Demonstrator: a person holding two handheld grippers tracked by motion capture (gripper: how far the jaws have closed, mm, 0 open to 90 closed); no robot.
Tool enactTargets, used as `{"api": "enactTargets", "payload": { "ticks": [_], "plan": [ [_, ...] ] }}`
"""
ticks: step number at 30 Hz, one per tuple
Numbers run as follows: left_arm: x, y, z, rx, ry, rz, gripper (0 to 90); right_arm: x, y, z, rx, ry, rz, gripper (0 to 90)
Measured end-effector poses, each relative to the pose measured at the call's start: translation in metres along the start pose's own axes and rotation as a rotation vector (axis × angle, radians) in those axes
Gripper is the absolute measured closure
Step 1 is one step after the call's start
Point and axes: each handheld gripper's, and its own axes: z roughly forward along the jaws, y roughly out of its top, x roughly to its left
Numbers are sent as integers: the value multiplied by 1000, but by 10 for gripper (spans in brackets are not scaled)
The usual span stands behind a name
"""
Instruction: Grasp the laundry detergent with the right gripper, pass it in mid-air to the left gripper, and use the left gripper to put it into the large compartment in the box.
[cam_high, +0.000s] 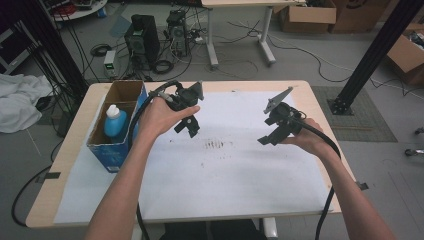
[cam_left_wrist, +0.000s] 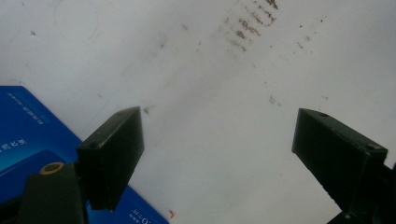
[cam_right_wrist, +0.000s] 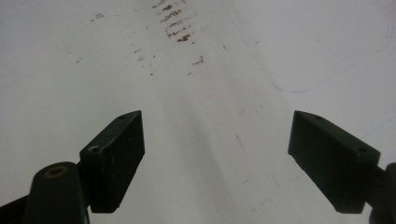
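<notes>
White paper (cam_high: 225, 170) covers the table (cam_high: 310, 100), with one brown smudge patch (cam_high: 216, 144) between two grippers. Left gripper (cam_high: 187, 129) and right gripper (cam_high: 265, 139) hover, jaws spread, empty. One blue box (cam_high: 107, 150) holds one bottle (cam_high: 115, 121), just beside the left gripper.

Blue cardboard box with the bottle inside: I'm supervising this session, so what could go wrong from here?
The left claw hangs open right beside the blue cardboard box, so a careless swing could knock it over. The blue plastic bottle with a white cap stands deep inside, so the box walls may block a clean grip.
</notes>
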Motion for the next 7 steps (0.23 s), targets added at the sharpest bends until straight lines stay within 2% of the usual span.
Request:
{"api": "enactTargets", "payload": {
  "ticks": [7],
  "plan": [
    [1,-3,5,-5,-2,-13,175,1,1,4,2,2,2,170]
  ]
}}
